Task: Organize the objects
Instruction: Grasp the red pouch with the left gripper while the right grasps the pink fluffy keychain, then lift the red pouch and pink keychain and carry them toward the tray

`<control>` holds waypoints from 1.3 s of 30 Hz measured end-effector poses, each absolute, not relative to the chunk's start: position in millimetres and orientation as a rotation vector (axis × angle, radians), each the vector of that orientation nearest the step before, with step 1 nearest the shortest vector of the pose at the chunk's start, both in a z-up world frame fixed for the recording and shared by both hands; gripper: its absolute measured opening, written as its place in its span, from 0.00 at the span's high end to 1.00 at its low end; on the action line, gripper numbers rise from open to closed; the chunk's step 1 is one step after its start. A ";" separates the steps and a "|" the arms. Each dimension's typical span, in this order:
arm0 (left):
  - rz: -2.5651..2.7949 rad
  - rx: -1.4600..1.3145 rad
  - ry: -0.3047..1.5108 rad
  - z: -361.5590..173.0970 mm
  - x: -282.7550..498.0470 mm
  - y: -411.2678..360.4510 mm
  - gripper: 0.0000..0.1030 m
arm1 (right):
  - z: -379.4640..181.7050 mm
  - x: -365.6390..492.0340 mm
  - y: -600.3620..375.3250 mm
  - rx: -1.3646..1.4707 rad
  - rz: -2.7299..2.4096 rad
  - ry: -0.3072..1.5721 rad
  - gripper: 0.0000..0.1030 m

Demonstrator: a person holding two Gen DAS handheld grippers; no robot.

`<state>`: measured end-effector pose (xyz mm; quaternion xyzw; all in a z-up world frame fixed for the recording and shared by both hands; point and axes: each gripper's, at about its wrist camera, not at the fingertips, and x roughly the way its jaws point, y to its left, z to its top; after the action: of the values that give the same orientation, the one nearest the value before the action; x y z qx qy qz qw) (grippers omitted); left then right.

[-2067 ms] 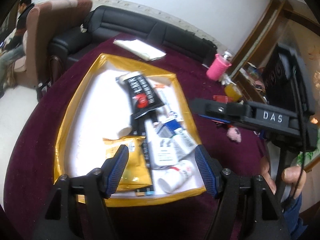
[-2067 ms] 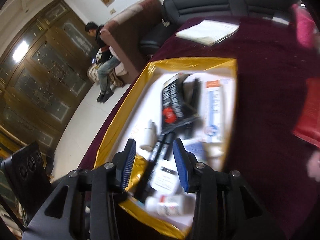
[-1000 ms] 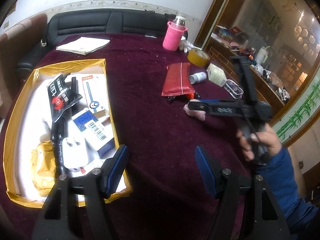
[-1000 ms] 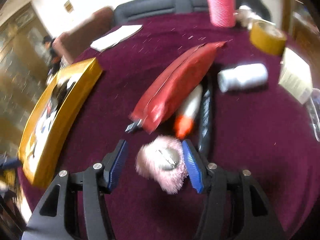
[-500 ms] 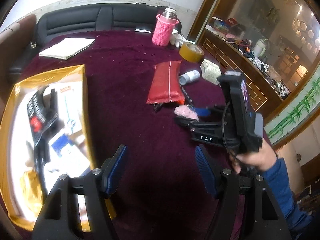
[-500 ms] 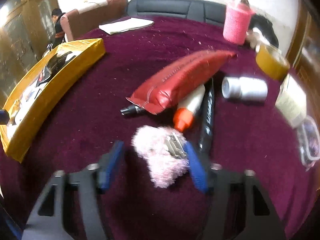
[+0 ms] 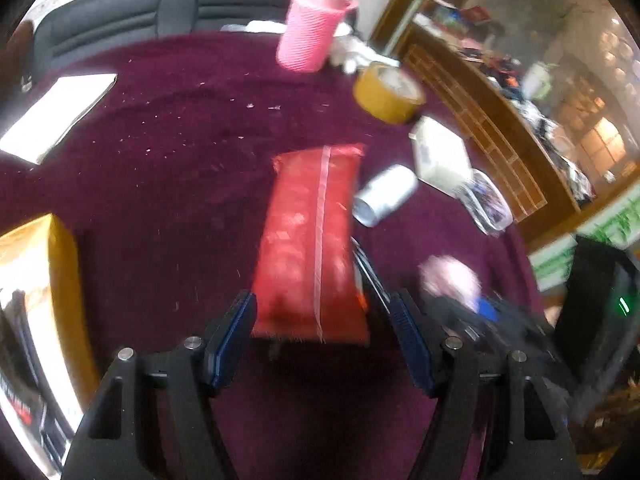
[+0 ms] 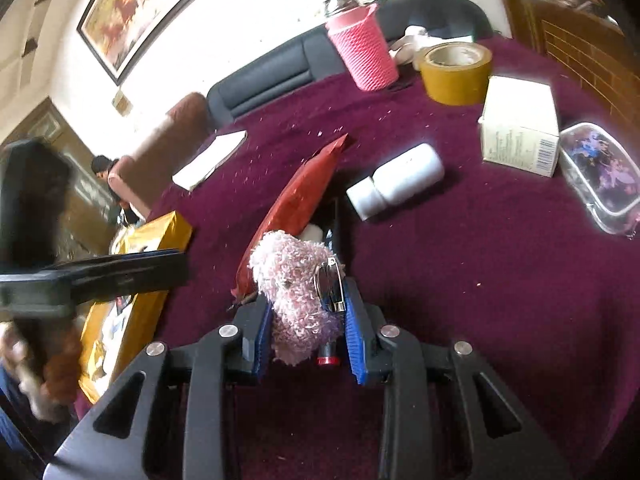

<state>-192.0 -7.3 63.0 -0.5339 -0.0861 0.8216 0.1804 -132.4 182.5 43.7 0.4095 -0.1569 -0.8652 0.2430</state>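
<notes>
A dark red cloth [image 7: 180,128] covers the whole table. At its left edge stands a gold tray [image 8: 160,236] with small packs inside; they are too blurred to name. Near the middle of the cloth lies a long red pouch [image 7: 308,240]. The left gripper [image 7: 322,336] hangs over the near end of the pouch, its jaws apart and nothing between them. Beside the pouch, to the right, a white bottle [image 8: 396,184] lies on its side, and further right are a white box [image 8: 520,128] and a clear case [image 8: 600,176]. At the far side stand a pink cup [image 8: 362,52] and a roll of tape [image 8: 456,70]. The right gripper [image 8: 308,332] is closing on a pink fluffy clip [image 8: 298,292], which sits between its blue pads and touches both; the metal part of the clip is against the right pad.
</notes>
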 end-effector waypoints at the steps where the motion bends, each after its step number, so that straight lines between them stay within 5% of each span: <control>1: 2.281 -1.520 -0.259 58.9 -200.4 -5.7 0.39 | 43.6 -132.9 186.0 1.117 -2.366 -0.451 0.73; 11: 2.286 -1.604 -0.109 30.6 -245.5 19.0 0.39 | 42.8 -138.9 198.7 1.119 -2.351 -0.551 0.73; 15: 2.262 -1.599 -0.202 14.1 -251.1 15.9 0.39 | 44.1 -139.2 198.8 1.111 -2.348 -0.565 0.73; 20: 2.327 -1.573 -0.233 16.9 -241.4 15.4 0.54 | 43.7 -141.0 199.3 1.108 -2.347 -0.575 0.73; 39: 2.512 -1.390 -0.289 41.5 -78.2 -8.4 0.58 | 48.4 -136.7 199.5 1.091 -2.432 -0.531 0.73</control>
<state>-78.2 -8.4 41.5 -0.4778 -0.0994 0.8634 0.1278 -136.7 199.5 48.4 0.3923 -0.1909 -0.8749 0.2102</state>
